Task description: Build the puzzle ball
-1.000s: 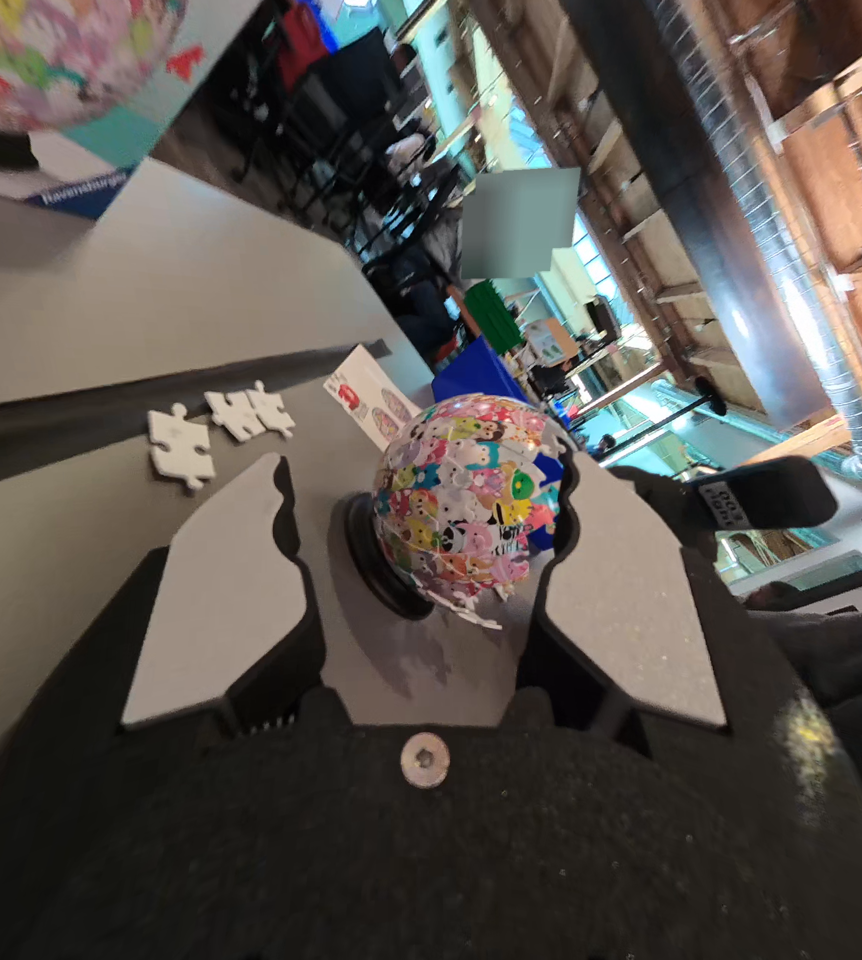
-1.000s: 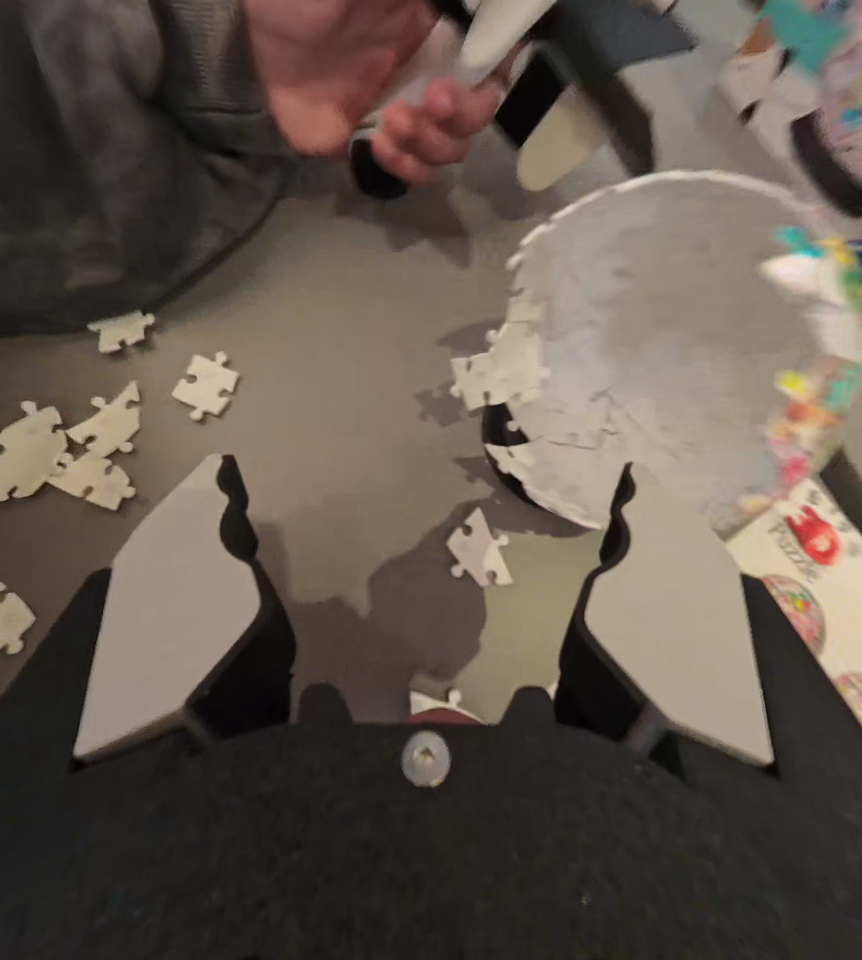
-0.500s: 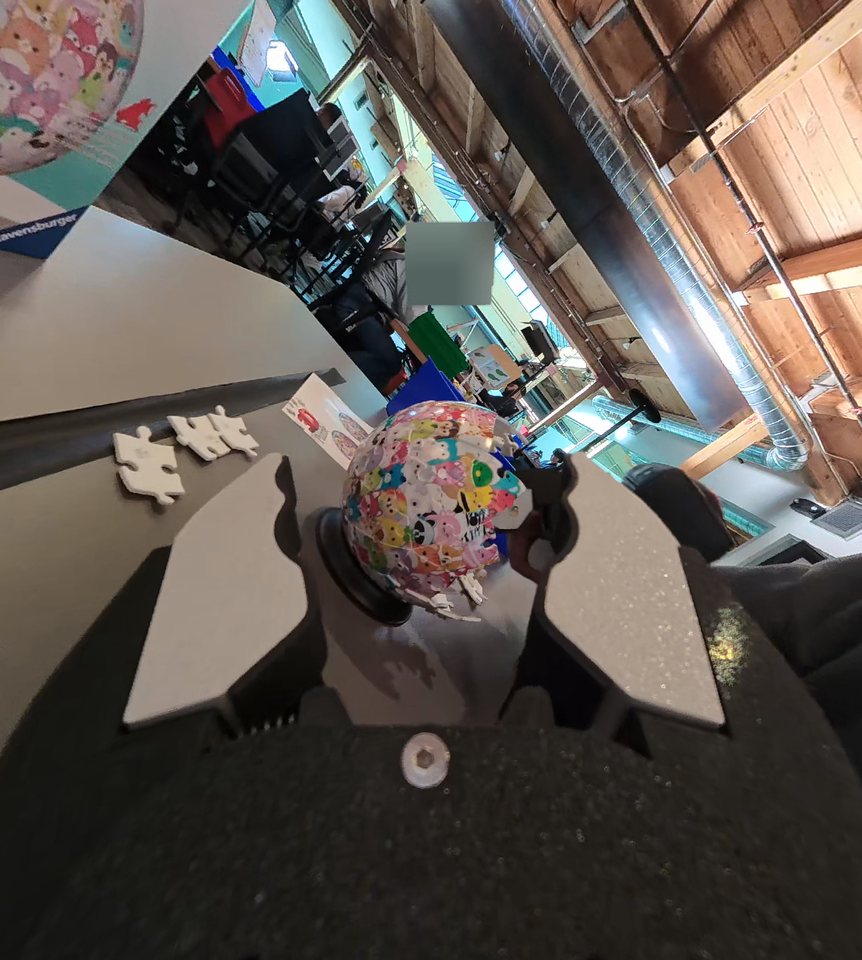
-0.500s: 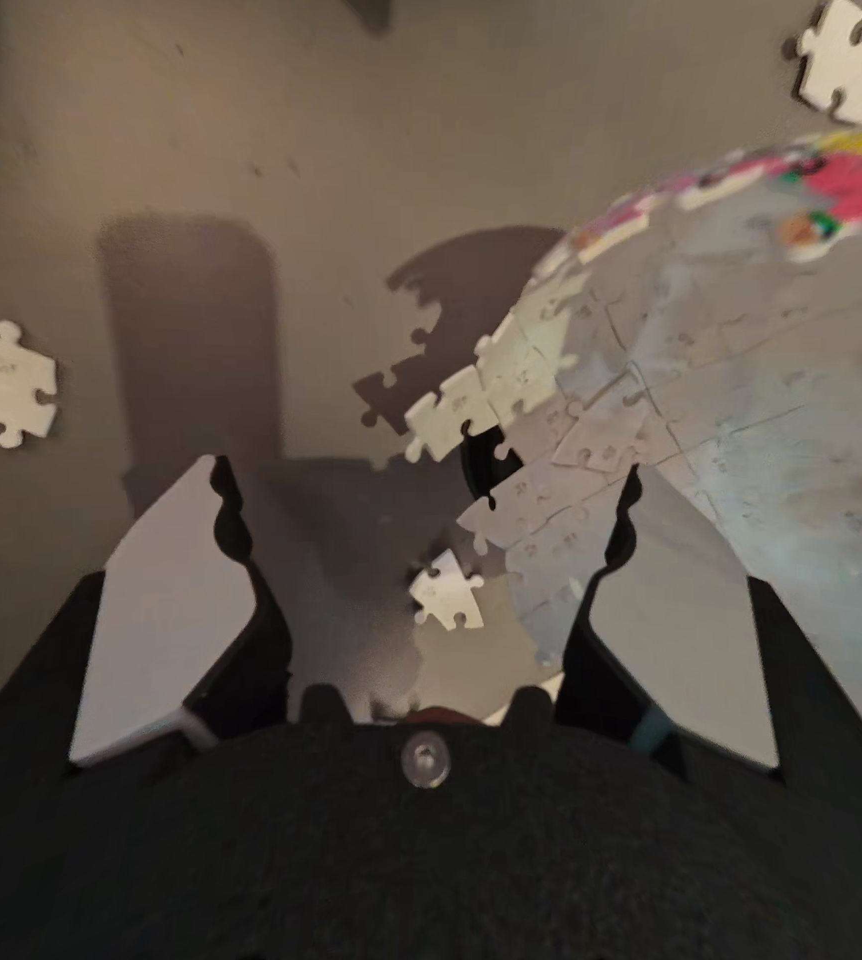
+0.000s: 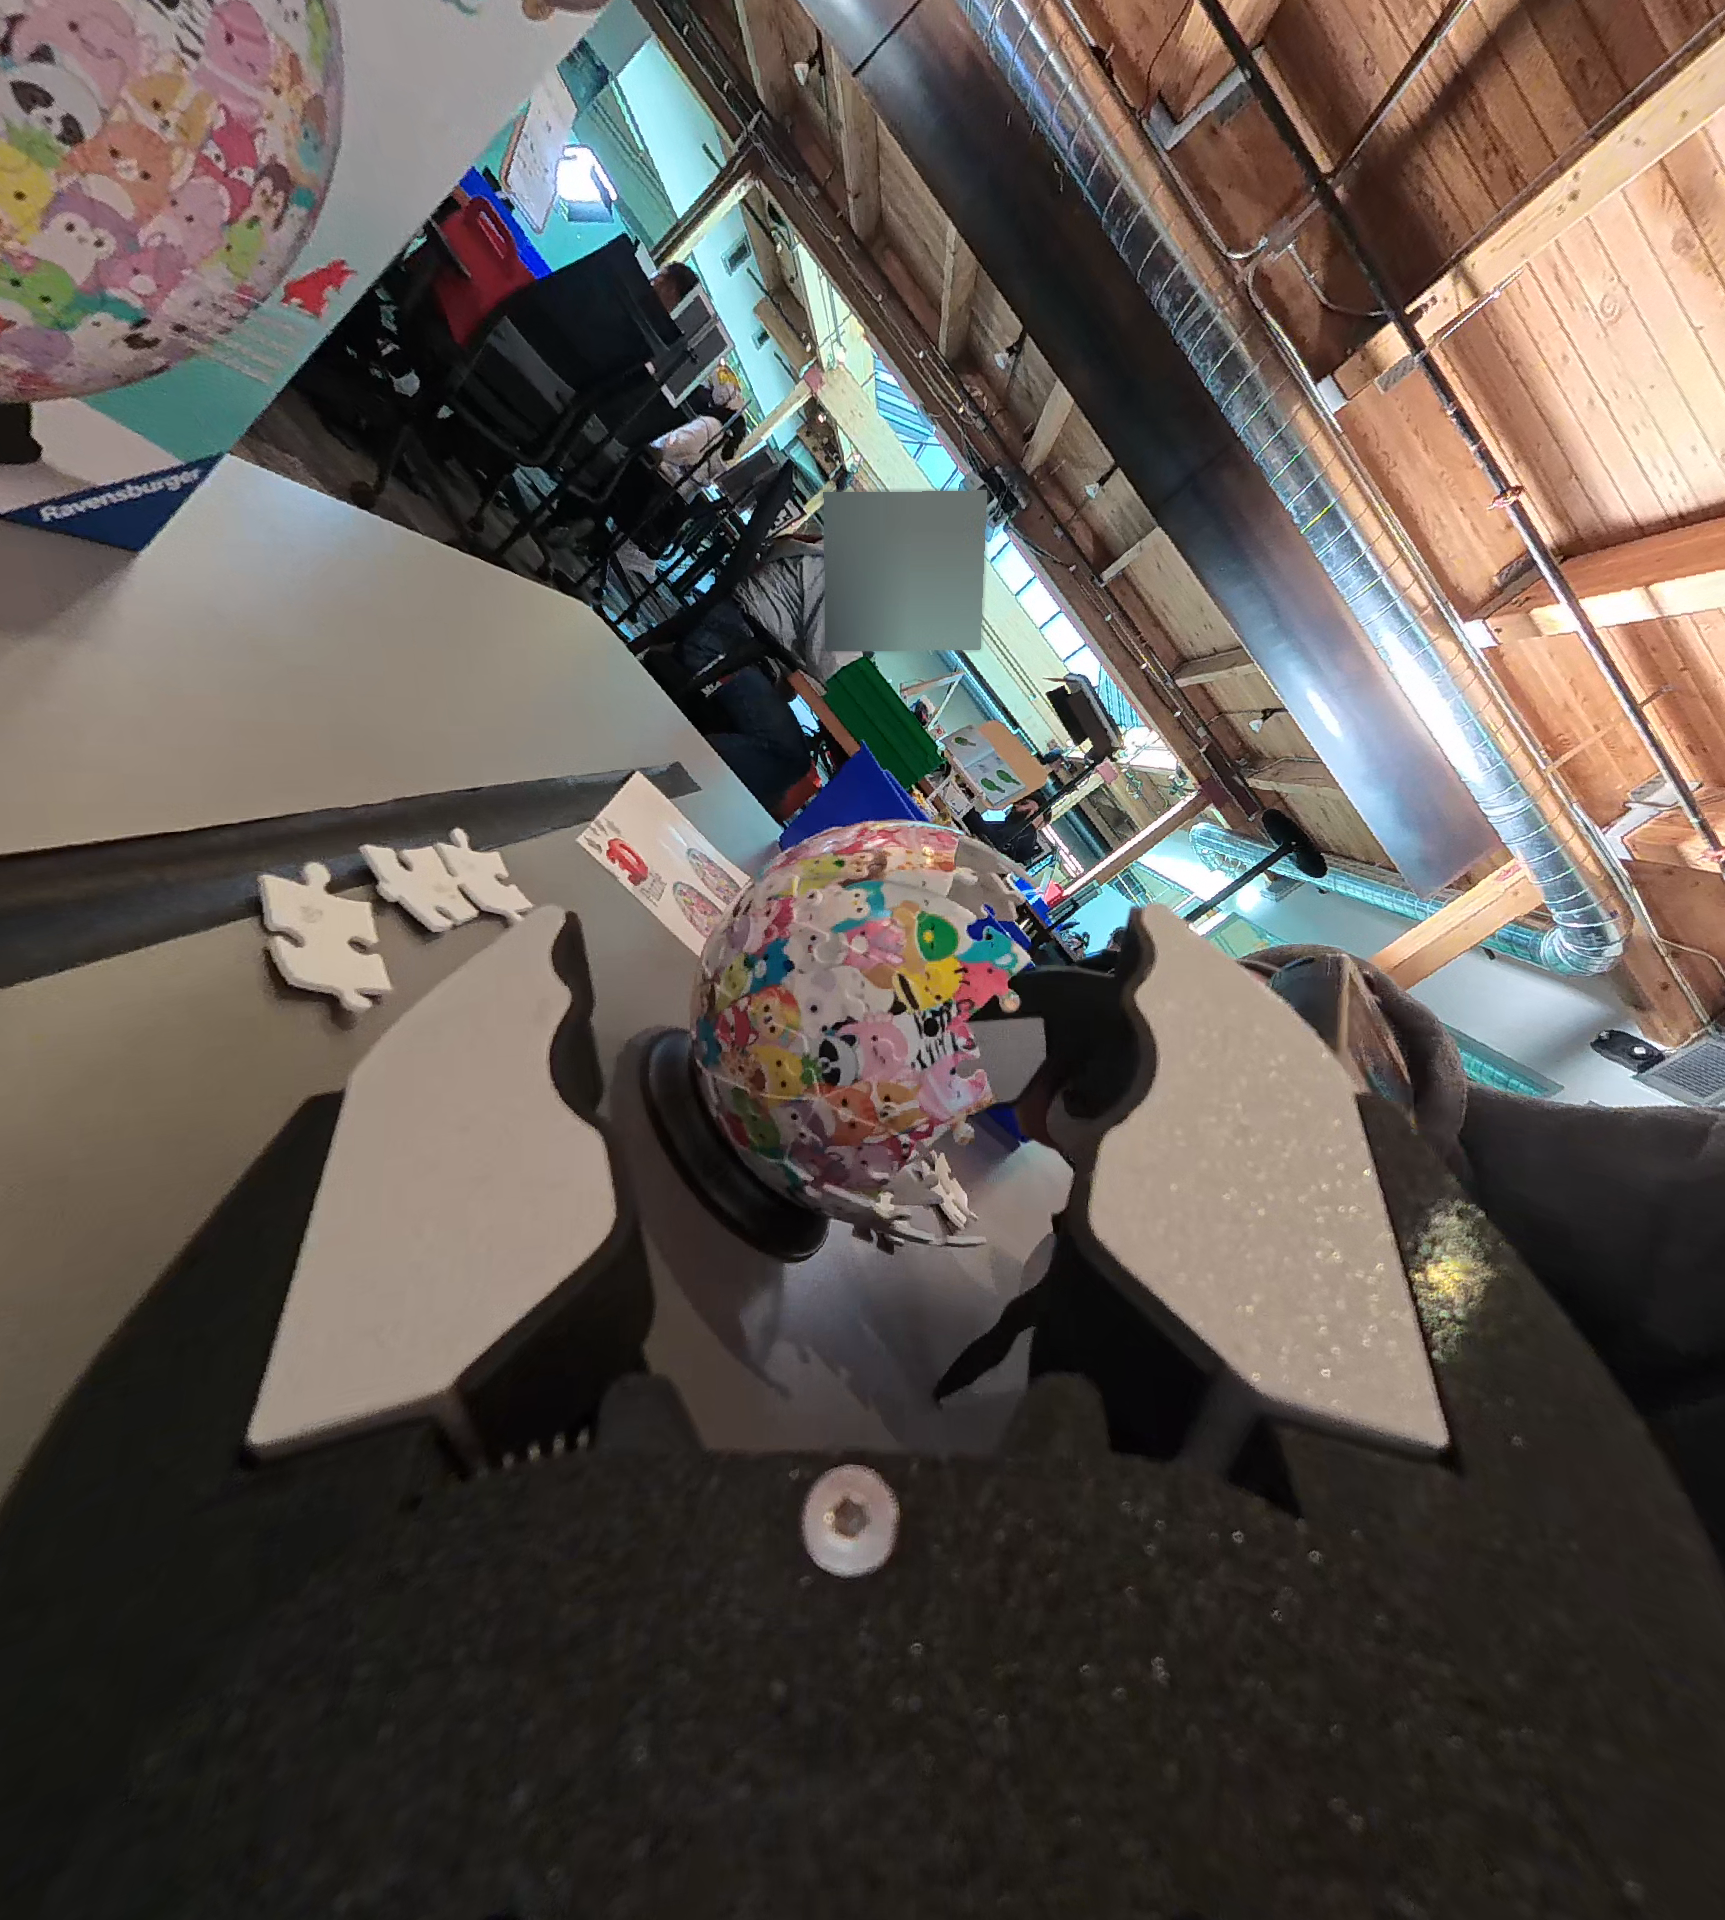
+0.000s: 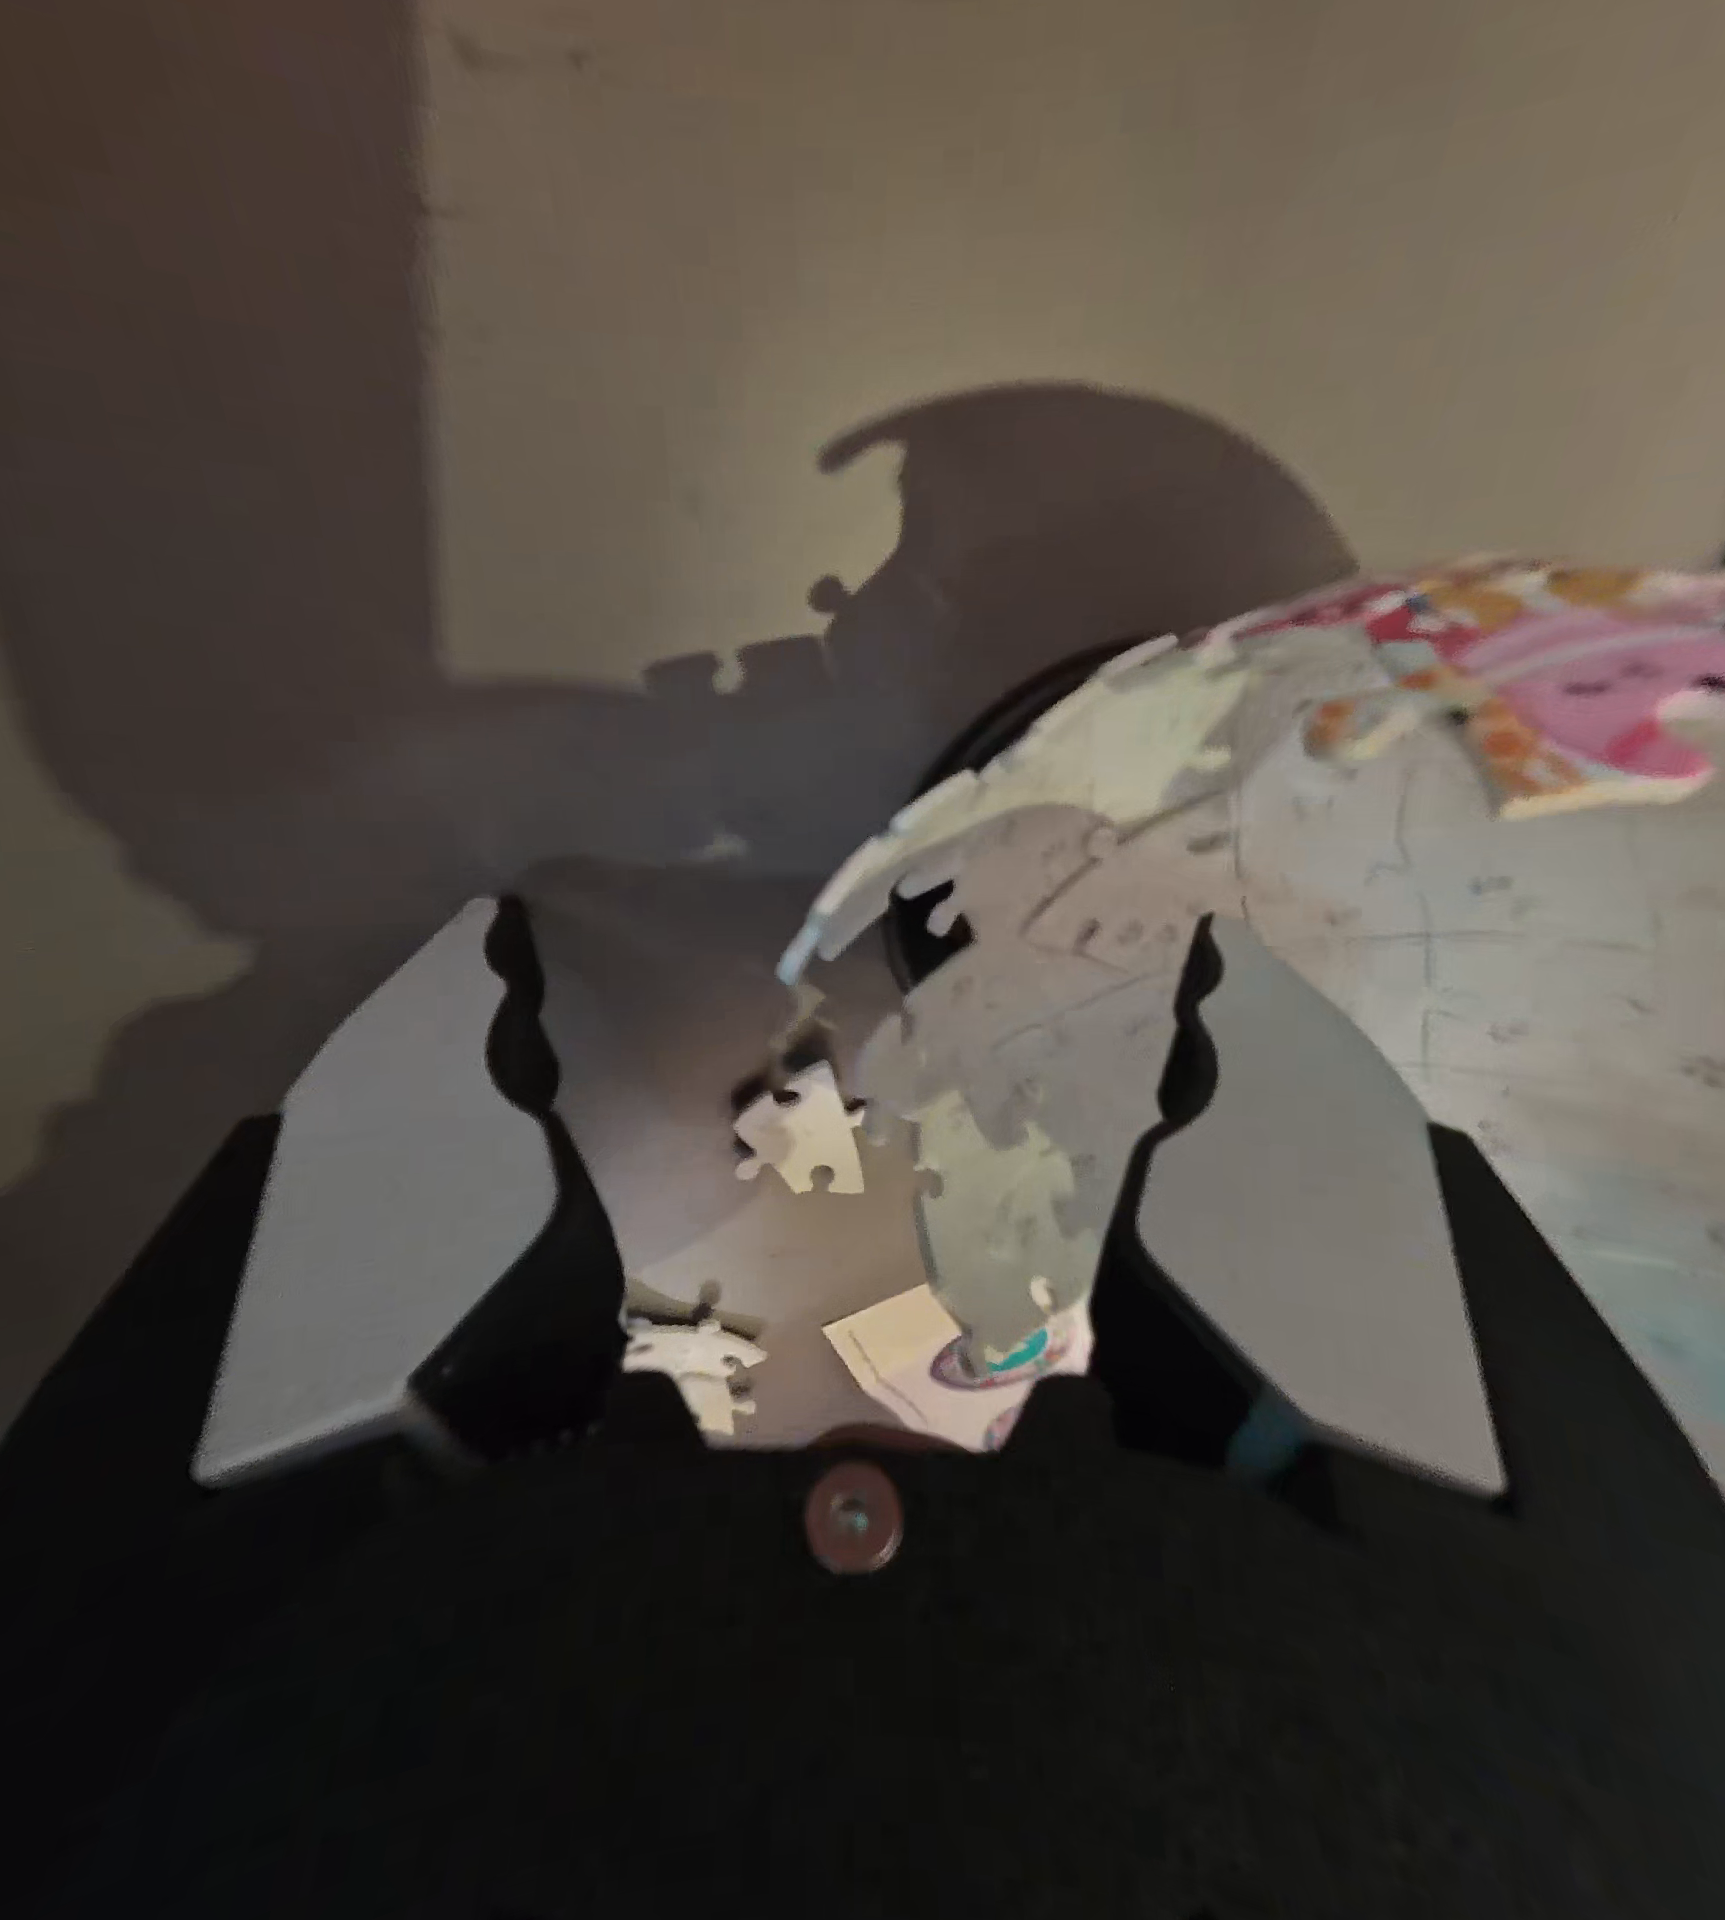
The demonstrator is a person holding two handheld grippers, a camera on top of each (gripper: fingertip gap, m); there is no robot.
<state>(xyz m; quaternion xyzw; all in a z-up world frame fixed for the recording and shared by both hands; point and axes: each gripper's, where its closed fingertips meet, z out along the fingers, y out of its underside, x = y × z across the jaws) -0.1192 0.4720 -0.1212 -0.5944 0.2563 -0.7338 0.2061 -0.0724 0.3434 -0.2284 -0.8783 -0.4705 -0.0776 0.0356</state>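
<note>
The left gripper point(image 5: 853, 997) has a black, grainy body with one silver screw point(image 5: 849, 1520) in the middle. Its two fingers point(image 5: 453, 1164) are flat grey plates with wavy black inner edges. The right gripper point(image 6: 853, 997) is built the same, with a reddish screw point(image 6: 852, 1519). A dark sleeve point(image 5: 1658, 1195) shows beside the left gripper.

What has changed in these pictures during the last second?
The right claw moved in close to the open side of the puzzle ball; its grey inner wall now fills that view, and the loose piece lies between its fingers. The left claw shifted only slightly. Both claws stayed open and empty. The ball stayed on its black stand, and the white pieces did not move.
</note>
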